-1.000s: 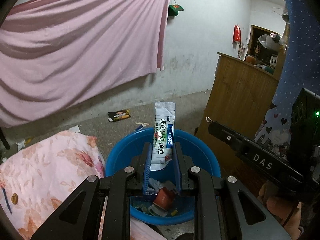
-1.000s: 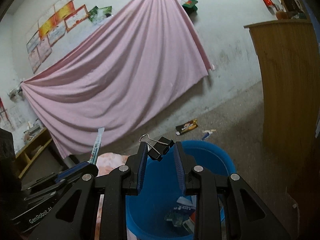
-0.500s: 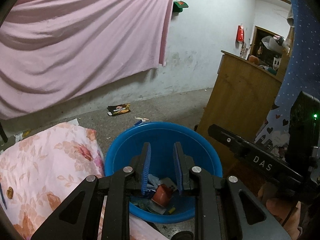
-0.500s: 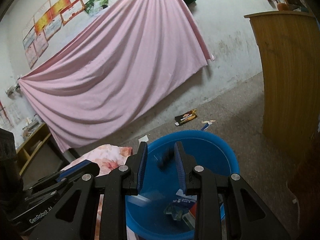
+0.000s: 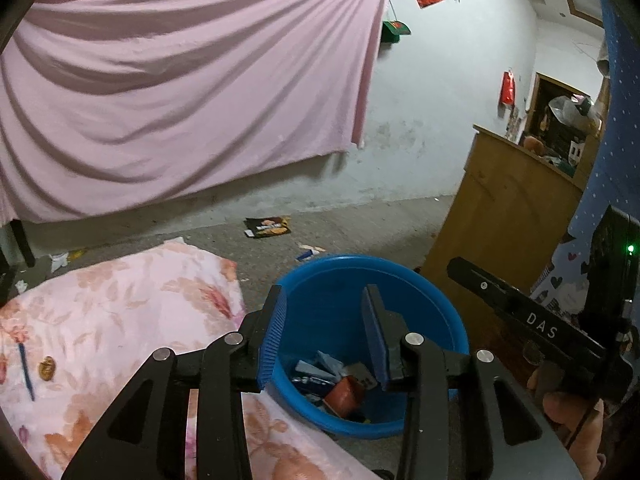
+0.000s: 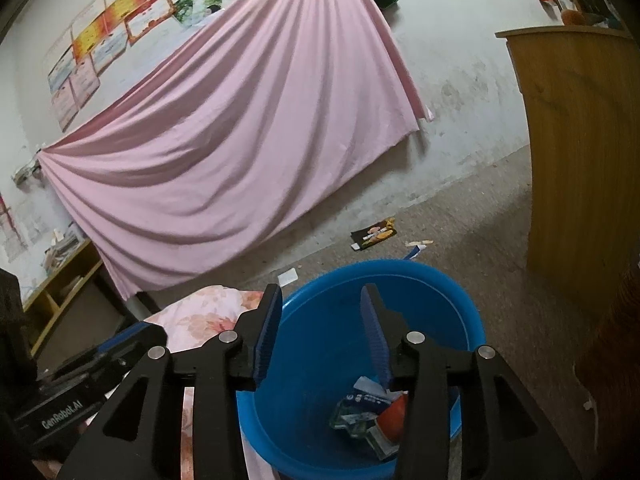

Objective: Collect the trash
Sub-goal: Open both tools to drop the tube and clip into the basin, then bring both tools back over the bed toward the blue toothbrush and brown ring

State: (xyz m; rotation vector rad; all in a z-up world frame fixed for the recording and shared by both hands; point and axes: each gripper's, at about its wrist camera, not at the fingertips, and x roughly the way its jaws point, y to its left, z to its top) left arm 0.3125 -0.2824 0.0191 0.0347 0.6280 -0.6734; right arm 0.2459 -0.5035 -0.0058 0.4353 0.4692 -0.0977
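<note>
Left wrist view: left gripper [image 5: 324, 316] over the blue basin [image 5: 432, 284], jaws apart and just been opening, nothing between the blue pads. Trash [image 5: 336, 380] heaped at the basin's bottom — blue and white wrappers, a reddish-brown piece, the pile partly hidden behind the right finger and too jumbled to name item by item. Floral quilt [image 5: 120, 320] just left of the basin, cut off by the lens edge. On the floor beyond, a dark snack wrapper [image 5: 267, 227] and a few small scraps [image 5: 310, 251], too small to identify. Right gripper's body at the right edge, its fingertips out of frame, with part of a hand [image 5: 572, 420] below it. Right wrist view: right gripper [image 6: 320, 312] likewise above the basin [image 6: 460, 300], jaws apart, just been opening, empty between the pads. Trash [image 6: 368, 408] low in the basin, half covered by the right finger — print unreadable. Same dark wrapper [image 6: 374, 234] on the floor near the pink sheet [image 6: 240, 120]. Left gripper's black body at lower left, its tips not clearly seen here.
</note>
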